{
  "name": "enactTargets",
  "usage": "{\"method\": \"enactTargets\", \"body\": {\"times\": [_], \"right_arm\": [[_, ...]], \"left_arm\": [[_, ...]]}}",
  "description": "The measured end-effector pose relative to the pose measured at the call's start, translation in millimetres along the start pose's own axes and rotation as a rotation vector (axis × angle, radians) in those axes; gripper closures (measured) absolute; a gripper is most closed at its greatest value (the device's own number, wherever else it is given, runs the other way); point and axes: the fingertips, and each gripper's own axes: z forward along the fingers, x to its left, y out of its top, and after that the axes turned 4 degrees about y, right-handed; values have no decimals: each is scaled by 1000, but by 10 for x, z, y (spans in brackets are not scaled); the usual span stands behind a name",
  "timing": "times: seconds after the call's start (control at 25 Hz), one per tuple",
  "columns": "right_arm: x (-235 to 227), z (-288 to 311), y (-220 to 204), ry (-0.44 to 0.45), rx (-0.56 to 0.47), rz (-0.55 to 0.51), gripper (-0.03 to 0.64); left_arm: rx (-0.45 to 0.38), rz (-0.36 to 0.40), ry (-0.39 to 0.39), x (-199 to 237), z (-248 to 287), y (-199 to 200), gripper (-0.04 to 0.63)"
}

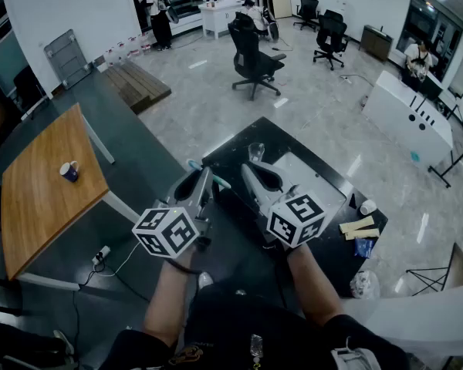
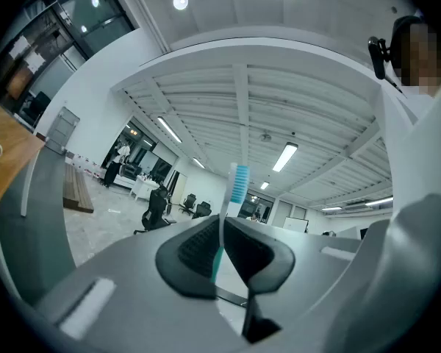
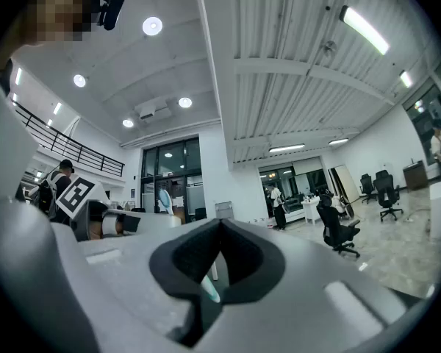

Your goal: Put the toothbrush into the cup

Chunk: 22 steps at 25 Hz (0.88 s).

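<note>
A toothbrush (image 2: 237, 186) with blue bristles and a teal handle stands upright in the left gripper view, and my left gripper (image 2: 222, 223) is shut on its handle. In the head view the toothbrush (image 1: 218, 180) lies across the left gripper (image 1: 206, 174) tips above the dark table (image 1: 230, 154). A clear cup (image 1: 256, 152) stands on the table just beyond both grippers. My right gripper (image 1: 248, 169) hovers beside the left one, level. Its jaws meet in the right gripper view (image 3: 220, 226) with nothing pinched. A small teal-white tip shows low behind them.
A white sheet (image 1: 312, 177) lies on the table under the right gripper. A paper cup (image 1: 368, 206), wooden blocks (image 1: 357, 226) and a blue packet (image 1: 363, 247) sit at the table's right edge. A wooden table (image 1: 38, 199) with a mug (image 1: 69, 170) stands to the left.
</note>
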Motion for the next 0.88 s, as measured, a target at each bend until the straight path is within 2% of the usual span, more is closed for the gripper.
{"method": "enactTargets", "body": {"times": [0.88], "right_arm": [[67, 187, -49, 10, 18, 6, 614]], "left_arm": [[-15, -6, 17, 187, -34, 91, 568]]}}
